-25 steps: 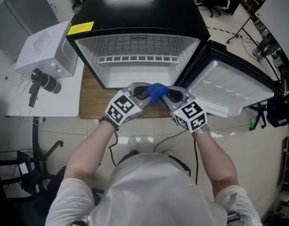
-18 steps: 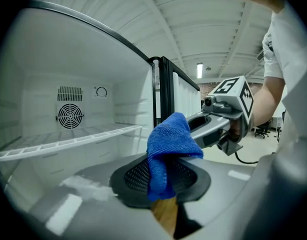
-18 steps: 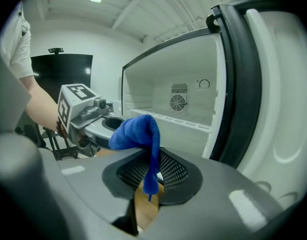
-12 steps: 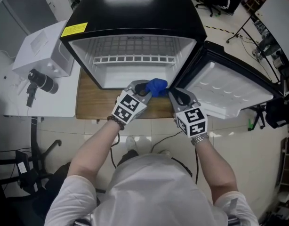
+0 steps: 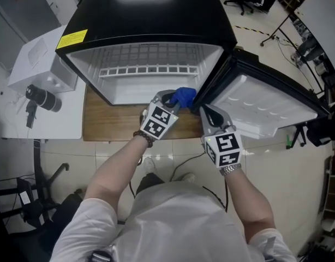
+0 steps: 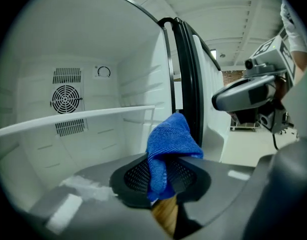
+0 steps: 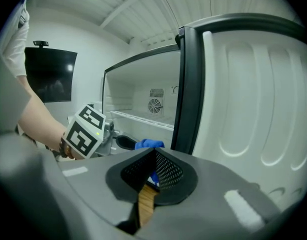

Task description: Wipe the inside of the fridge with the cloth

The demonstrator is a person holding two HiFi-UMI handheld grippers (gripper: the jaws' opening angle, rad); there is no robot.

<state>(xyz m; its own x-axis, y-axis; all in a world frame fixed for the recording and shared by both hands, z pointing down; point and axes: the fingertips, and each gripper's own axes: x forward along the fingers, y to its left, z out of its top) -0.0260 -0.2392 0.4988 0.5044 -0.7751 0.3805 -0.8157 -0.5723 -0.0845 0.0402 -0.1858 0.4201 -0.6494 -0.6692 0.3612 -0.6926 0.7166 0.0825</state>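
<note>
Your left gripper (image 5: 172, 100) jaws just closed tighter, clamped on the blue cloth (image 5: 185, 96) at the fridge (image 5: 156, 15) mouth; right gripper (image 5: 204, 111) jaws together, empty.

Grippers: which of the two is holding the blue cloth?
The left gripper: its jaws pinch the cloth at the fridge opening. The right gripper has just closed its jaws on nothing, beside the door.

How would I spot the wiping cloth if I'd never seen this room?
Find the black mini fridge with its door swung open. At its front edge, the left gripper pinches a small crumpled blue cloth, the only blue thing there.
</note>
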